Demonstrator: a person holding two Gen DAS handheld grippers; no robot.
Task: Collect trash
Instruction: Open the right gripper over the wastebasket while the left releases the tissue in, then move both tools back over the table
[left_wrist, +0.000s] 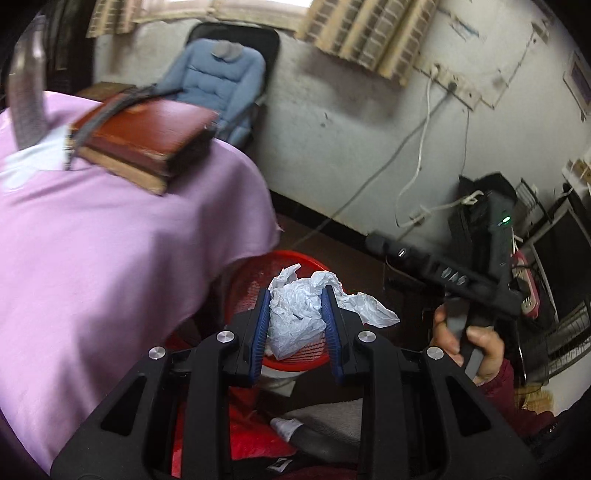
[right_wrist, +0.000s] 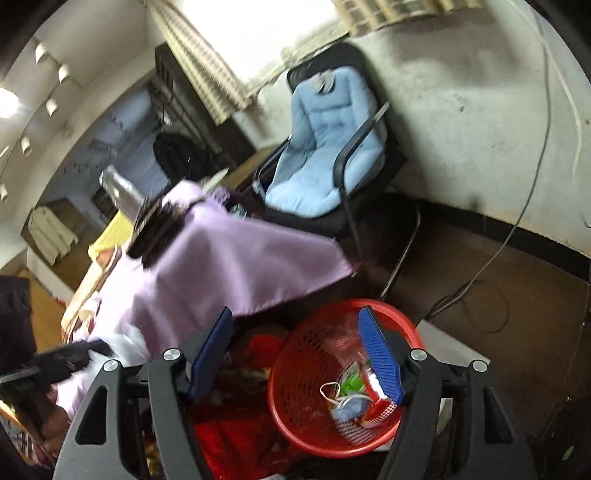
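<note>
Left gripper (left_wrist: 295, 325) fingers: blue pads (left_wrist: 260, 325) drawn close, clamped on both sides of crumpled white paper (left_wrist: 295, 314); paper bulging above and to the right of the pads, held over the red bin (left_wrist: 243, 291). Right gripper (right_wrist: 301, 354) fingers: blue pads (right_wrist: 380, 354) spread wide, nothing between them, right pad over the bin's (right_wrist: 295, 417) open mouth, left pad outside its rim.

Bin contents, right wrist view: wrappers (right_wrist: 373, 391) in red, green and white, plus a pale blue mask (right_wrist: 349, 406) with white loops, all lying at the bottom.

Edges: bin standing on the floor just beside the overhanging edge of the purple cloth (left_wrist: 110, 258); cloth corner hanging near the rim on the far left side. Red fabric (right_wrist: 236, 439) touching the bin's near left wall. Brown books (left_wrist: 144, 144) stacked on the cloth, well apart from the bin.

Open room: dark floor (right_wrist: 480, 295) bare to the right of the bin, crossed by a cable (right_wrist: 491, 258); chair (right_wrist: 332, 147) with blue cushion beyond, against the wall. Hand (left_wrist: 465, 343) on the right gripper's handle, right of the held paper.
</note>
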